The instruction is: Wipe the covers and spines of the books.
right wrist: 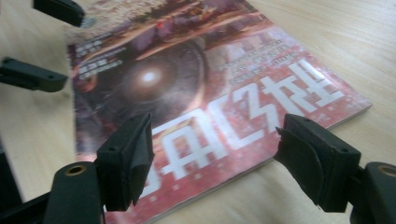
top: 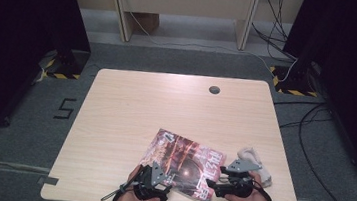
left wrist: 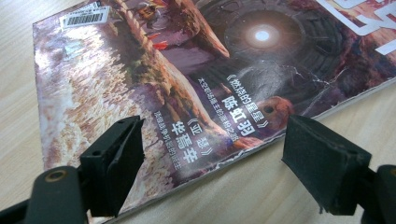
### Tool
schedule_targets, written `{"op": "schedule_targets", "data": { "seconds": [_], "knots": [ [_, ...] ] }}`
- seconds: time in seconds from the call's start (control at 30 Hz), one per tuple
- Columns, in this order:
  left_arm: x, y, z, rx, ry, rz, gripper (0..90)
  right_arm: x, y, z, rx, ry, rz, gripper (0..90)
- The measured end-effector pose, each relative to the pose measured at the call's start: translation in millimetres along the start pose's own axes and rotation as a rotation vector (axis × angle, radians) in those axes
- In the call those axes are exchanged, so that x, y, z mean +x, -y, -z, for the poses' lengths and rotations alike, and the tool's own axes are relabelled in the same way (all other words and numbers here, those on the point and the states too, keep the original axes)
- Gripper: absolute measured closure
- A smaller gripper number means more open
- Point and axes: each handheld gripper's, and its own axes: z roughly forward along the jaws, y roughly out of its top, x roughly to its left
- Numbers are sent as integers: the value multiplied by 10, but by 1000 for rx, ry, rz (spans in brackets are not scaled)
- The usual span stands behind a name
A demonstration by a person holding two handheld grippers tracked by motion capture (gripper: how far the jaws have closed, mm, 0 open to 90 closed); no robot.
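Note:
A glossy magazine [top: 182, 164] with a dark red cover lies flat on the wooden table [top: 165, 109], near the front edge. My left gripper [top: 163, 177] is at its near left corner, and in the left gripper view the open jaws [left wrist: 210, 135] straddle the cover's edge [left wrist: 187, 70] without touching it. My right gripper [top: 212, 183] is at the near right end. Its jaws [right wrist: 215, 135] stand open over the big white letters on the magazine [right wrist: 196, 84]. In the right gripper view the left gripper [right wrist: 72, 49] sits at the top left, also open.
A pale crumpled object [top: 255, 161] lies just right of the magazine, by the right hand. A round cable hole [top: 214, 89] sits at the table's far side. Dark partitions flank the table, and cables run across the floor on the right.

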Motion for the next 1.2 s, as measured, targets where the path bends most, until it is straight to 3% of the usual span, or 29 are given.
{"op": "schedule_targets", "data": {
  "seconds": [0.2, 0.4, 0.6, 0.83, 1.0, 1.13, 1.2],
  "knots": [
    [-14, 2, -25, 5, 2, 1, 202, -170, -96, -98, 0, 29, -14, 203],
    [2, 5, -47, 17, 1, 1, 190, -238, -271, -233, -6, 65, -34, 197],
    [2, 8, -42, 10, 0, 4, 195, -259, -467, -466, 20, 117, 11, 220],
    [1, 11, -51, 15, -2, -1, 188, -351, -573, -632, 37, 139, -17, 259],
    [5, 11, -56, 16, -10, -4, 169, -415, -597, -731, 58, 123, -33, 280],
    [-23, -1, -54, 15, -31, -38, 153, -432, -584, -775, 69, 99, -33, 280],
    [-15, 7, -56, 12, -27, -27, 155, -436, -579, -769, 68, 89, -29, 300]
  ]
}}
